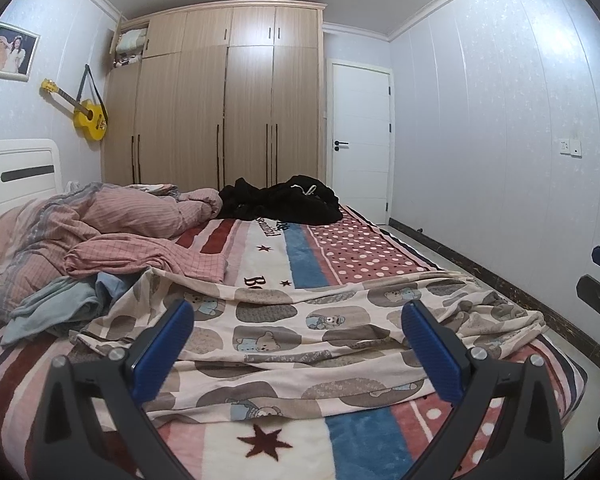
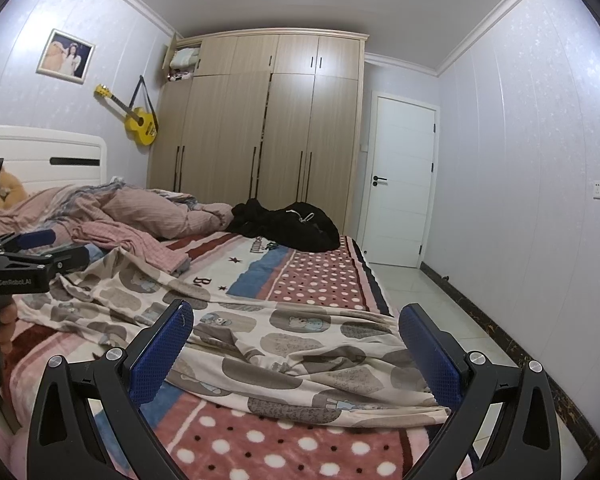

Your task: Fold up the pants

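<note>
The bed [image 1: 260, 452] is the landmark. The pants [image 1: 320, 344] lie spread across its near end, on the blanket [image 1: 352, 256], reaching its right edge. On the bed's left half, behind the pants, lies a rumpled quilt [image 1: 112, 232]. At the bed's far end, right of the quilt, sits a heap of clothes [image 1: 292, 200]. The headboard [image 2: 40, 156] stands at the bed's left side. The wardrobe [image 1: 220, 100] stands behind the bed, with the door [image 1: 360, 136] to its right. A guitar [image 1: 88, 118] hangs on the wall above the bed's left side, left of the wardrobe.
</note>
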### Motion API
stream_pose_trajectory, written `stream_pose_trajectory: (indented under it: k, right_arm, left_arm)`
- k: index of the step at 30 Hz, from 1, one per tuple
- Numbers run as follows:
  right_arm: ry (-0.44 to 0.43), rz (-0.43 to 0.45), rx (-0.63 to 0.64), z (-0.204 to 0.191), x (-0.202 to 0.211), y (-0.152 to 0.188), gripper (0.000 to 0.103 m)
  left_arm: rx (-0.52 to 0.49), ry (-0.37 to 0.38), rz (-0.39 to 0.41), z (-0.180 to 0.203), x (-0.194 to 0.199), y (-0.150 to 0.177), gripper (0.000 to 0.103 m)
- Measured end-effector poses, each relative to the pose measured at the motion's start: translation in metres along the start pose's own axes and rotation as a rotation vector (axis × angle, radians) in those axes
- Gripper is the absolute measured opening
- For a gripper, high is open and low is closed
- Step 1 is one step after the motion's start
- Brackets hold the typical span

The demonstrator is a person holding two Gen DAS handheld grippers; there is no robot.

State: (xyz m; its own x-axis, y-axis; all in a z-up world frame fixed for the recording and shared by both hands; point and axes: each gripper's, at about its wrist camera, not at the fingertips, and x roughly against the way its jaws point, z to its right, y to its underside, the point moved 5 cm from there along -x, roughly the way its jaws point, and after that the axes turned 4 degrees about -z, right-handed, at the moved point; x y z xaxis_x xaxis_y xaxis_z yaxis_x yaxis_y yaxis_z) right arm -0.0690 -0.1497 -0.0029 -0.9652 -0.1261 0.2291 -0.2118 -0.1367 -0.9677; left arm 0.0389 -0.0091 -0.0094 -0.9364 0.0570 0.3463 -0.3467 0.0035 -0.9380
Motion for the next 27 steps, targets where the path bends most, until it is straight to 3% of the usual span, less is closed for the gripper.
stream_pose_trajectory:
  k: [8,11,16,19,22,27]
  right_arm:
    - [0.052,0.004,-0.084,0.012,-0.003,0.007,0.103]
    - [0.076,-0.019,-0.121,0.017,-0.012,0.02,0.103]
    - [0.002,-0.158,-0.175,0.024,-0.035,0.054,0.103]
    - [-0.018,-0.246,-0.182,0.028,-0.045,0.076,0.103]
    - [-0.003,-0.303,-0.165,0.031,-0.053,0.095,0.103]
    - [-0.012,-0.367,-0.194,0.04,-0.067,0.118,0.103]
  left_arm:
    - [-0.003,-0.065,0.001,-0.006,-0.006,0.003,0.102]
    - [0.021,-0.074,-0.051,-0.017,-0.016,0.011,0.102]
    - [0.218,0.001,-0.222,-0.073,-0.032,0.052,0.102]
    - [0.344,-0.091,-0.339,-0.121,-0.037,0.091,0.102]
    - [0.457,-0.103,-0.409,-0.158,-0.041,0.126,0.102]
    - [0.659,0.016,-0.466,-0.184,-0.061,0.166,0.102]
